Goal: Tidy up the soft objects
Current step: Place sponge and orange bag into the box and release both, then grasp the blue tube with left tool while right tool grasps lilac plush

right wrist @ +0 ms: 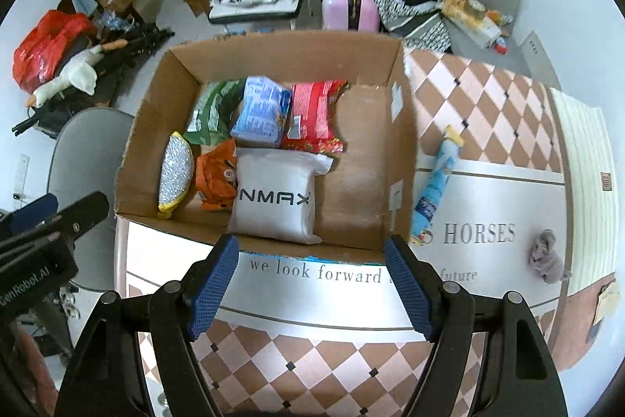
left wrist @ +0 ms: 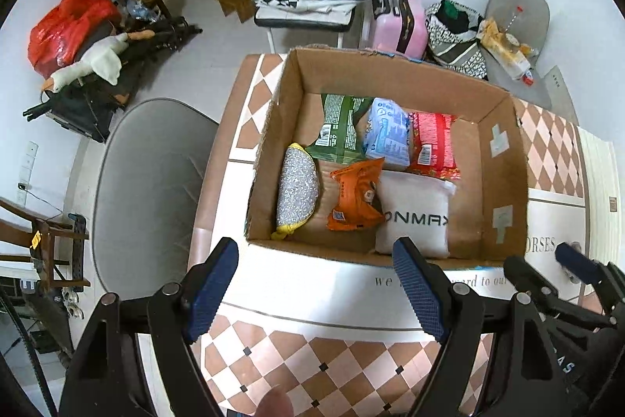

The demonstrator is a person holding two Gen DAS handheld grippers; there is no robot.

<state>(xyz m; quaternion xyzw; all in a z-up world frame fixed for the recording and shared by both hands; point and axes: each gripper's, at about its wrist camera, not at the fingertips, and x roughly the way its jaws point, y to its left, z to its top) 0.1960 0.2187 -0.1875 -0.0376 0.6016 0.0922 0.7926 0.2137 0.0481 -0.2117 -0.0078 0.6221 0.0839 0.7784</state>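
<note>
The left gripper (left wrist: 314, 290) is hovering above the table's near edge, its blue-padded jaws spread wide and holding nothing. The right gripper (right wrist: 310, 286) is doing the same beside it, jaws equally wide and empty.

Just beyond both tools, at twelve o'clock, the cardboard box (right wrist: 269, 45) is sitting on the tiled table (right wrist: 312, 350), already holding a white pouch (right wrist: 275, 200), an orange packet (right wrist: 216, 178), a glittery silver sponge (right wrist: 175, 169), a green packet (right wrist: 213, 112), a blue packet (right wrist: 261, 112) and a red packet (right wrist: 314, 116).

Outside the box, at about one o'clock from the right gripper, a long blue tube-shaped packet (right wrist: 433, 182) is lying just beside the box's right wall. Farther out, near three o'clock, a crumpled grey cloth (right wrist: 547, 255) is resting on the table.

The tube packet is probably light and squashy, with a slick wrapper; pinching across its middle should keep it from sagging or slipping. The cloth will likely collapse limply, so gathering its bunched centre seems safest.

The printing on the packets is too blurred to read, and the white pouch's lettering is cut off by its fold. At five o'clock in the left view, the right tool's body is covering part of the table.
</note>
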